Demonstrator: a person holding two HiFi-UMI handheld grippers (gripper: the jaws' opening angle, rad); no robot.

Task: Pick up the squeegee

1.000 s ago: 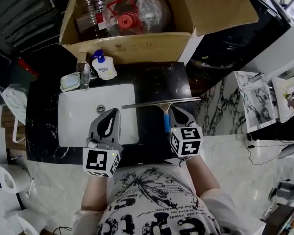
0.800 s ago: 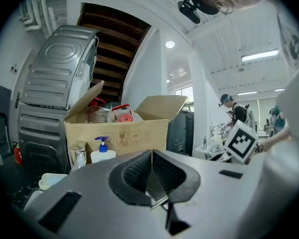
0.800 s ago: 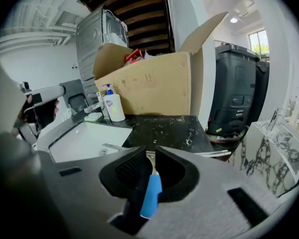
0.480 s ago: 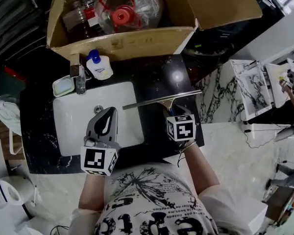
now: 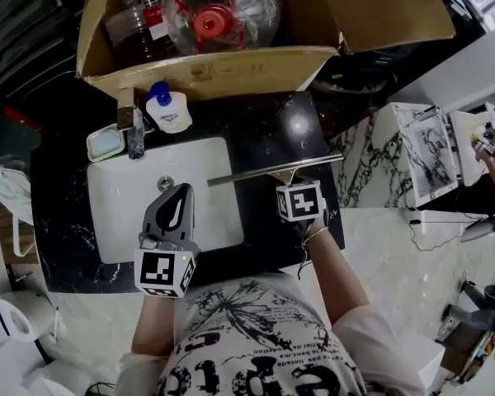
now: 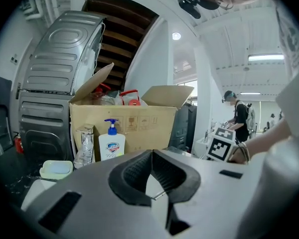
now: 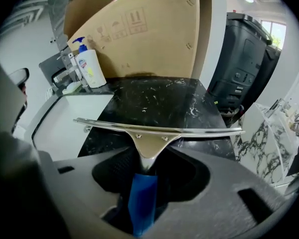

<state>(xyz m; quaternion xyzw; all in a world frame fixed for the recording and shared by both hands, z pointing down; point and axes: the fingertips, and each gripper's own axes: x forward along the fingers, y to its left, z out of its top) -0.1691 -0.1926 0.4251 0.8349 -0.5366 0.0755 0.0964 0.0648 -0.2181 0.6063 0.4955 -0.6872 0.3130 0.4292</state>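
Observation:
The squeegee (image 5: 264, 172) lies on the black marble counter (image 5: 272, 130), its metal blade (image 7: 159, 129) crosswise and reaching over the sink's right rim. Its blue handle (image 7: 142, 198) points toward me. My right gripper (image 5: 293, 190) points steeply down over the handle. Its jaws (image 7: 149, 171) are closing with the handle between them, and dark gaps show on both sides. In the head view the marker cube hides the handle. My left gripper (image 5: 180, 190) hovers over the white sink (image 5: 124, 213), shut and empty, with its fingertips meeting (image 6: 152, 153).
An open cardboard box (image 5: 206, 64) with bottles stands behind the counter. A soap pump bottle (image 5: 167, 112), faucet (image 5: 134, 130) and soap dish (image 5: 105, 143) line the sink's back edge. The counter ends just right of the squeegee, above marble floor (image 5: 371, 246).
My right gripper has tipped down over the squeegee handle, its jaws have gone from shut to wide, and its cube now covers the handle. The left gripper has sunk a little.

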